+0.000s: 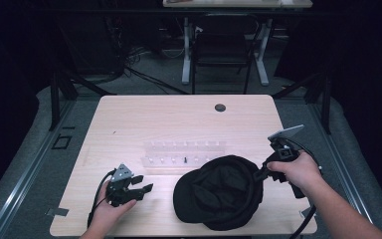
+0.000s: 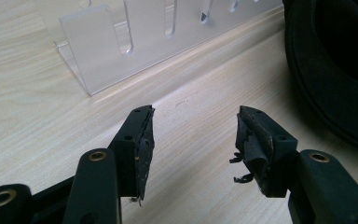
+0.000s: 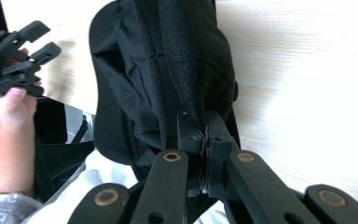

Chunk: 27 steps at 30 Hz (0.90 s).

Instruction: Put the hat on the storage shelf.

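High view showed the right gripper [image 1: 261, 173] clamped on the black cap's [image 1: 219, 191] rim at the table's [image 1: 179, 114] near edge; lifting wanted steadiness, while the left gripper [image 1: 146, 188] rested with jaws apart.

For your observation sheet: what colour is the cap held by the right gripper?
The cap is plain black all over, seen best in the high view.

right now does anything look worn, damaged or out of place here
Yes: the pad on one finger of the left gripper is frayed, with black shreds hanging off its edge. The black cap lies upside down, its rim pinched in the right gripper.
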### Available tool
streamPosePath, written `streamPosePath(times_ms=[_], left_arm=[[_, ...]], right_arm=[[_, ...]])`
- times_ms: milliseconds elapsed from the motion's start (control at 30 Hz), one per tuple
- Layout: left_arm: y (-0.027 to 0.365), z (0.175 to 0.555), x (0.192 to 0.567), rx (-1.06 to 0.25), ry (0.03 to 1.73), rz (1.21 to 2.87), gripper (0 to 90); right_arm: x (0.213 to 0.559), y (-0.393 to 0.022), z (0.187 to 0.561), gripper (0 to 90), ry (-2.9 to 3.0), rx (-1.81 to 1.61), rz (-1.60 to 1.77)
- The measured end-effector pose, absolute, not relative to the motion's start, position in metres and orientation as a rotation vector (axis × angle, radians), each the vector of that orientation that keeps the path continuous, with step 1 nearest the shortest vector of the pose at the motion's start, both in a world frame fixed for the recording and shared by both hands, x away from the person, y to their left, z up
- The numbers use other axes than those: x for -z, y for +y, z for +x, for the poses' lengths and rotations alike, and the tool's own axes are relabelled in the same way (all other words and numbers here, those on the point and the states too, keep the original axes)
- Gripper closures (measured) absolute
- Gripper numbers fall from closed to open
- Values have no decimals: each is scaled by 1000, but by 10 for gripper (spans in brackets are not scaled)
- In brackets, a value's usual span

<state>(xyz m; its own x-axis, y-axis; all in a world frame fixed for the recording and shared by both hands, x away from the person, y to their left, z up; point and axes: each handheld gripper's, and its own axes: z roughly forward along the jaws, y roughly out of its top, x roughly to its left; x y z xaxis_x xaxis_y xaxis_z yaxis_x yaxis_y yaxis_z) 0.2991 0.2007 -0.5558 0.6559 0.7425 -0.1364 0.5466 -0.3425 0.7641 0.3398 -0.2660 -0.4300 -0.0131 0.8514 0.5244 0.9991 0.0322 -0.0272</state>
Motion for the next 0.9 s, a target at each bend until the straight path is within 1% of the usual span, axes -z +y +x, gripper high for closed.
streamPosePath(times_ms=[267,567,667,900], left_arm=[[201,299,555,-296,1000,2044,469],[202,299,555,-299,997,2042,469],[202,299,555,-299,997,2041,469],[202,299,555,-301,1000,2039,469]], right_arm=[[413,-259,341,882,-1906,522,-1843],[383,-256,341,882,-1930,568,-1808],[380,-255,339,882,-1901,600,-1837],[365,-258,336,882,-1882,624,-1783]])
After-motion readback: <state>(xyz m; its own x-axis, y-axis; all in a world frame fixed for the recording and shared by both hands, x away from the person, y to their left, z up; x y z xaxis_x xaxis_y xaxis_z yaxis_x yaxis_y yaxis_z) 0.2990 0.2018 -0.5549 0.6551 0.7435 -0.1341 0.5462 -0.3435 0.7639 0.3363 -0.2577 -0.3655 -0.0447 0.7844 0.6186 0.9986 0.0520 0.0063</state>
